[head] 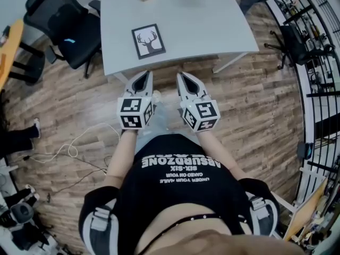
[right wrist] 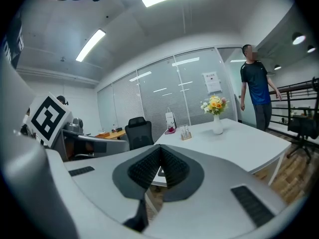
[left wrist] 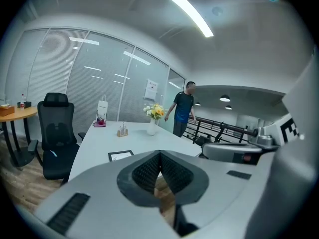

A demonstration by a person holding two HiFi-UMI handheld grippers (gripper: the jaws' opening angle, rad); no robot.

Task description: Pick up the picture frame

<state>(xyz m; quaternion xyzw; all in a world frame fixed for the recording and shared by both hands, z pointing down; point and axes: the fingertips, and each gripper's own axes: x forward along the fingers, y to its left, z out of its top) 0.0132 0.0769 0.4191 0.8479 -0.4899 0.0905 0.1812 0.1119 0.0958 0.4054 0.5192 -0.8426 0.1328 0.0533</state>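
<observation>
The picture frame [head: 148, 41] lies on the table [head: 212, 31], at twelve o'clock from the left gripper [head: 145, 74] and right gripper [head: 181, 75]. Both are clenched on nothing. In the right gripper view, its jaws hide most of the frame.

Black picture frame [head: 148, 41] flat on white table [head: 212, 31]

Head view looks steeply down on the table [head: 212, 31] from above its near edge, both gripper views sit low just off that edge facing across it, all sharing the tabletop, with the picture frame [head: 149, 40] in head and left.
</observation>
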